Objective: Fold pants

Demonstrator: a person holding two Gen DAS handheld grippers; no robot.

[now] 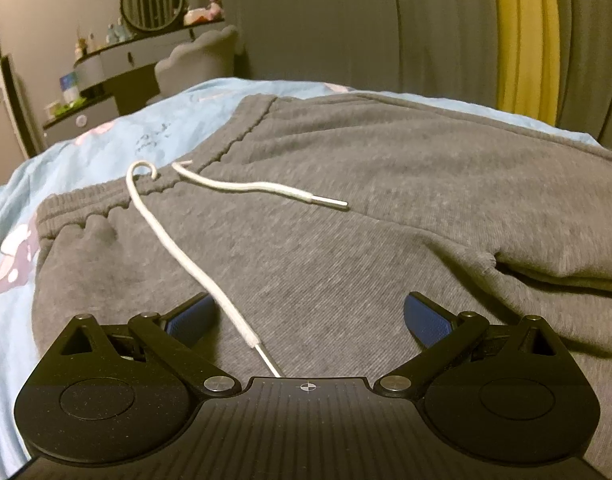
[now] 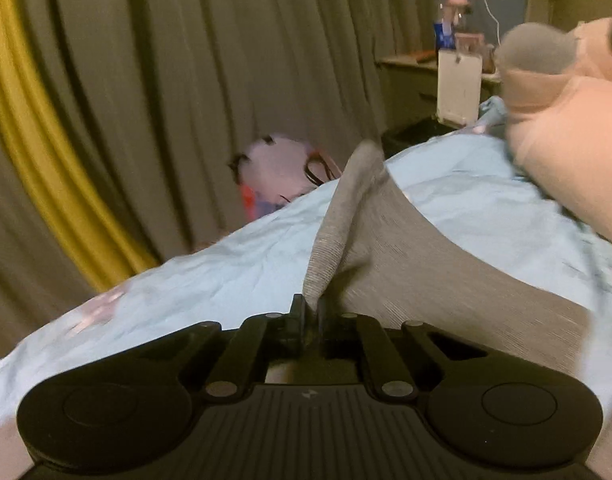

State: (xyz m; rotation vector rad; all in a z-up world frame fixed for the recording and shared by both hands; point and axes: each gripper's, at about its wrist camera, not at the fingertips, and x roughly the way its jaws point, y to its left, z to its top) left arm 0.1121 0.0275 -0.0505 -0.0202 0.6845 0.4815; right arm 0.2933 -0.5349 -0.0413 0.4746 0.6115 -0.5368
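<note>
We're seeing the grey pants (image 1: 346,208) lying flat on the blue bedsheet (image 1: 106,136), white drawstring (image 1: 178,248) trailing over the waistband. Left gripper (image 1: 310,316) is hovering over them, jaws spread wide, gripping nothing. Right gripper (image 2: 312,308) jaws are clamping a pant-leg fold (image 2: 346,216), lifting it off the sheet.

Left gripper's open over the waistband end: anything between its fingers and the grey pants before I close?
Only the white drawstring: one end trails between the open left gripper fingers, lying on the grey pants. Otherwise nothing visible is in the way.
</note>
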